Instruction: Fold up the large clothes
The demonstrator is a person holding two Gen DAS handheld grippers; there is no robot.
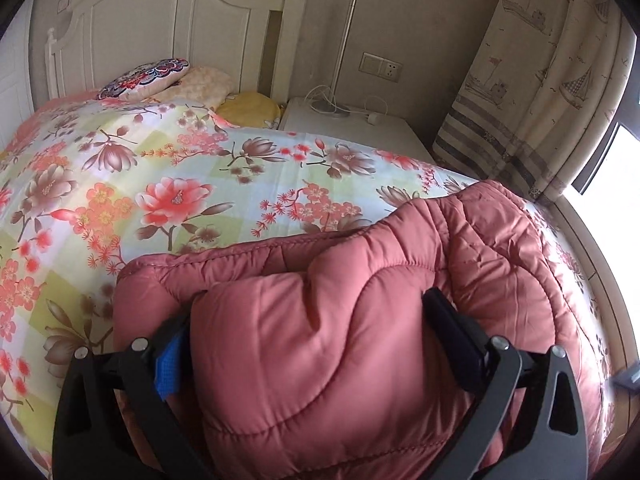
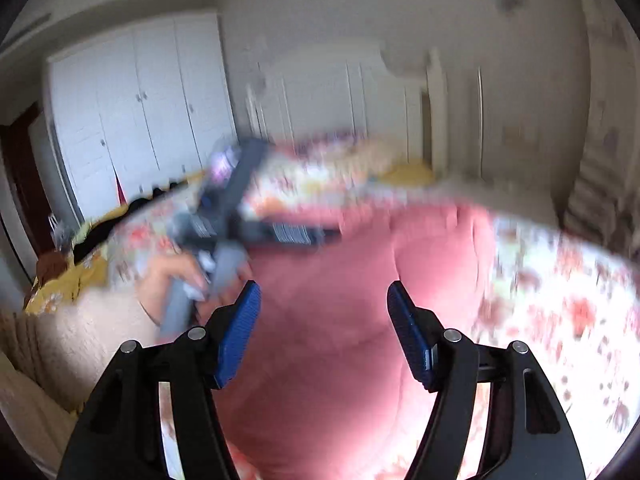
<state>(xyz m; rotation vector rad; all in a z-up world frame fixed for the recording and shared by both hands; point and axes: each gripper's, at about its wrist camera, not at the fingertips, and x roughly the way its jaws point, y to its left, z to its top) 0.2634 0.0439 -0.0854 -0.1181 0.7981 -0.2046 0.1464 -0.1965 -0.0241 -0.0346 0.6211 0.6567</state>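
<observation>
Blur smears the left gripper (image 2: 256, 220) beyond the jacket (image 2: 340, 300).

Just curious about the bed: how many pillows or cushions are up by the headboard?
3: an embroidered cushion at left, a pale peach pillow beside it, and a yellow pillow nearest the nightstand. The floral quilt may hide more.

White headboard (image 1: 160, 32), sailboat curtain (image 1: 536, 80)
</observation>
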